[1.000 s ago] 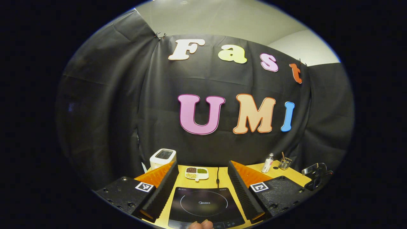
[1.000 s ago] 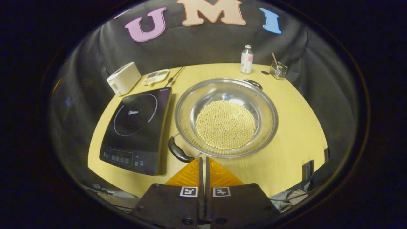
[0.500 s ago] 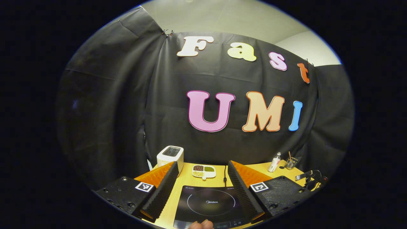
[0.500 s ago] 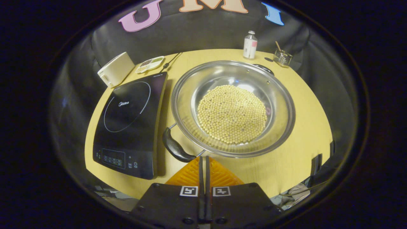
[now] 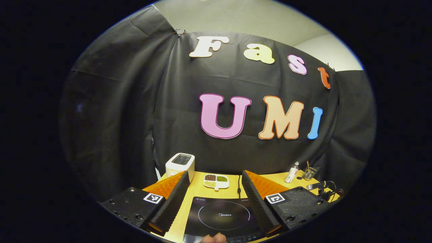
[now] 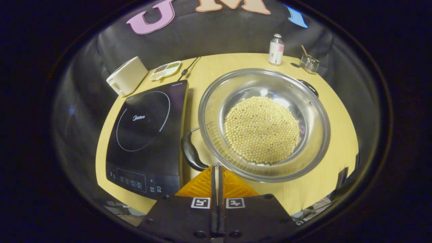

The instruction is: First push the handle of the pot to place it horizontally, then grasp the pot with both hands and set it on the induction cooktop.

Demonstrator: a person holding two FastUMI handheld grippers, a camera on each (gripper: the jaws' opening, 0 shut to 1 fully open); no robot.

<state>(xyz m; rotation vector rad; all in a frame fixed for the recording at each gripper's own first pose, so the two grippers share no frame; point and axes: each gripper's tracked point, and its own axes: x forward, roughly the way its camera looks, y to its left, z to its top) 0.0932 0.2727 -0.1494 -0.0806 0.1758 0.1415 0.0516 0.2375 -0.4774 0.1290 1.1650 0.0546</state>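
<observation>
Pushing the handle is clearly the step in hand here. The right gripper point(image 6: 216, 168) has its fingers pressed together into one blunt wedge, which makes sense: you nudge with a closed tip, you don't grab. That tip sits right at the near end of the black handle point(image 6: 190, 153), at the pot's near-left rim, and I can't quite tell if it's touching or just beside it.

The pot point(image 6: 263, 123) sits on the table point(image 6: 233, 62), just right of the cooktop point(image 6: 145, 128), with a layer of beans point(image 6: 261, 130) in the bottom. So it isn't on the cooktop yet. A second handle point(image 6: 308, 87) shows at the far-right rim, meaning the two handles lie on a diagonal rather than straight left-right. My guess is that's why the push comes first: line them up so each hand gets one.

The left gripper point(image 5: 216, 202) hangs over the cooktop point(image 5: 222, 216) with its fingers wide apart and nothing between them, probably parked ready for its handle. Toaster point(image 5: 180, 163) and snack dish point(image 5: 216, 181) sit at the far edge, out of the way.
</observation>
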